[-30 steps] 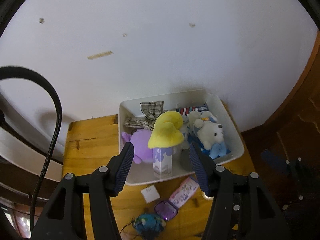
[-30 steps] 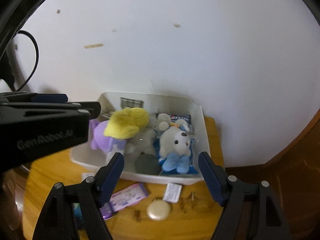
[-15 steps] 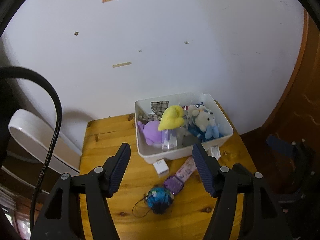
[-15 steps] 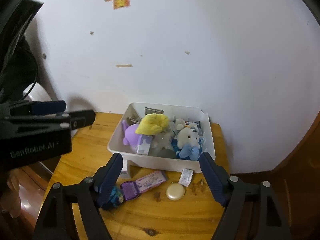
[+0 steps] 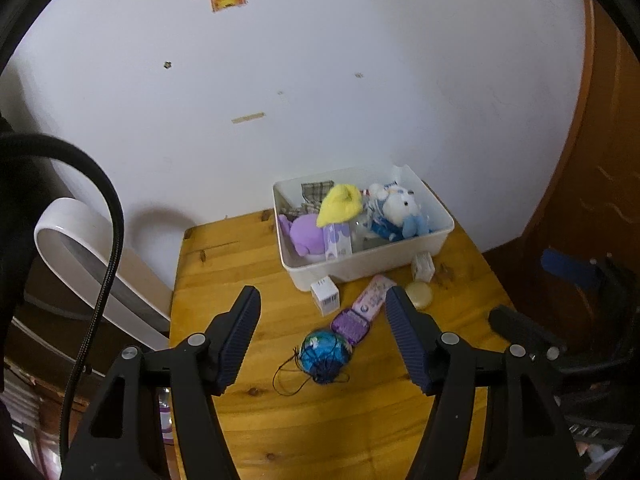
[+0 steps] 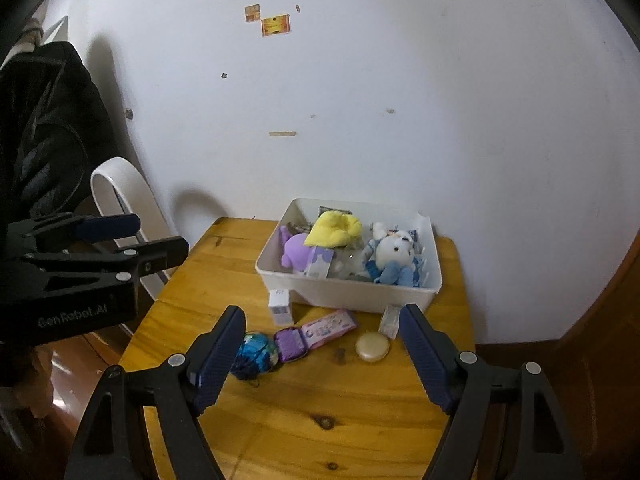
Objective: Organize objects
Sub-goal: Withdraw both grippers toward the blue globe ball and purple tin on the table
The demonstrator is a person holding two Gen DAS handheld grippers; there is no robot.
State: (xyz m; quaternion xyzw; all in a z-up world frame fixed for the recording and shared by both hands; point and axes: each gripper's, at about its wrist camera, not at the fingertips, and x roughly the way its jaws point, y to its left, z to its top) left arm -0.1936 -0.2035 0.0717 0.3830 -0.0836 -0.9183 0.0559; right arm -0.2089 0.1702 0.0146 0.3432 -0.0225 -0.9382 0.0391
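Left wrist view
Left gripper: jaws spread apart at the bottom of the frame, nothing between them, above the wooden bench.
White bin: right of centre, at the far edge of the bench against the white wall.
Bin contents: purple plush at the left, yellow plush on top, white bear in blue at the right, a plaid cloth at the back.
Loose items: small white box touching the bin's front wall; pink packet and purple case just below it; blue globe ball between the jaws' tips; round cream compact and a white sachet to the right.

Right wrist view
Right gripper: jaws wide apart, empty, low in the frame.
Left gripper: enters from the left edge, off the bench.
White bin: centre, toys inside.
Loose items: globe ball, purple case, pink packet, compact in a row along the bench in front of the bin.
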